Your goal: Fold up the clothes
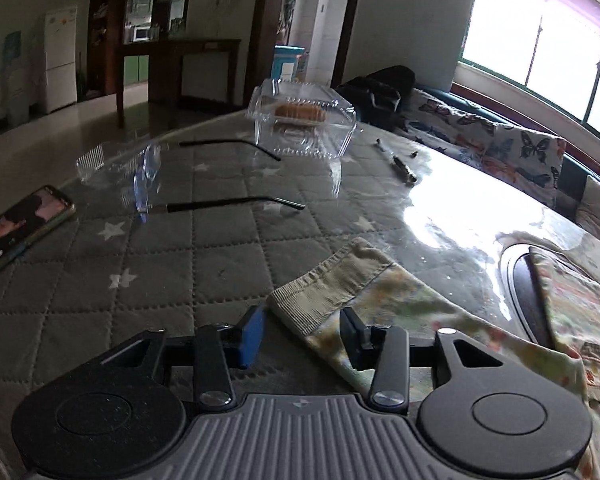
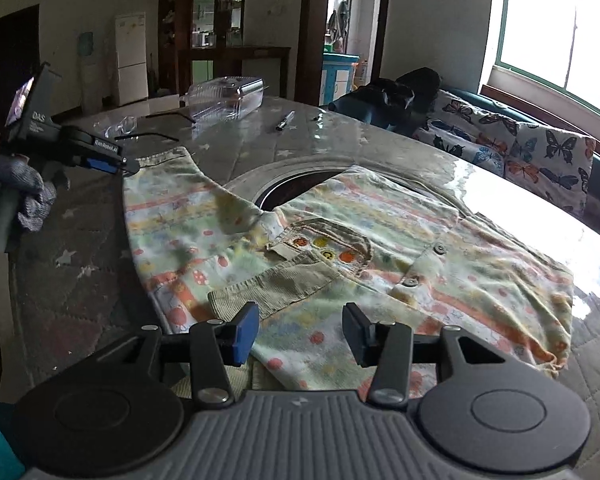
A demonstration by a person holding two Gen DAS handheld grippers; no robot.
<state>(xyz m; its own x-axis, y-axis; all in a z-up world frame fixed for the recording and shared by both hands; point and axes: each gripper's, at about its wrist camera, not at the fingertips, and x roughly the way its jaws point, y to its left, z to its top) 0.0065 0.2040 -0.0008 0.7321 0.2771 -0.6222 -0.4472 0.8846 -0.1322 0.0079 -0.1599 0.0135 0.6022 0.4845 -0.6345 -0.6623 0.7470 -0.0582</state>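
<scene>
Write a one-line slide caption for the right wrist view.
Open right tool hovers over a patterned child's shirt spread on the quilted table, left tool at its sleeve cuff.

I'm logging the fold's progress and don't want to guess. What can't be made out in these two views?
- Shirt, near hem: right wrist view, hidden behind the right gripper body.
- Shirt's body: left wrist view, cut off by the right edge; only a sleeve shows.
- Left gripper jaws: right wrist view, too small to judge.
- Phone screen: left wrist view, cut off at the edge, blurred.
</scene>
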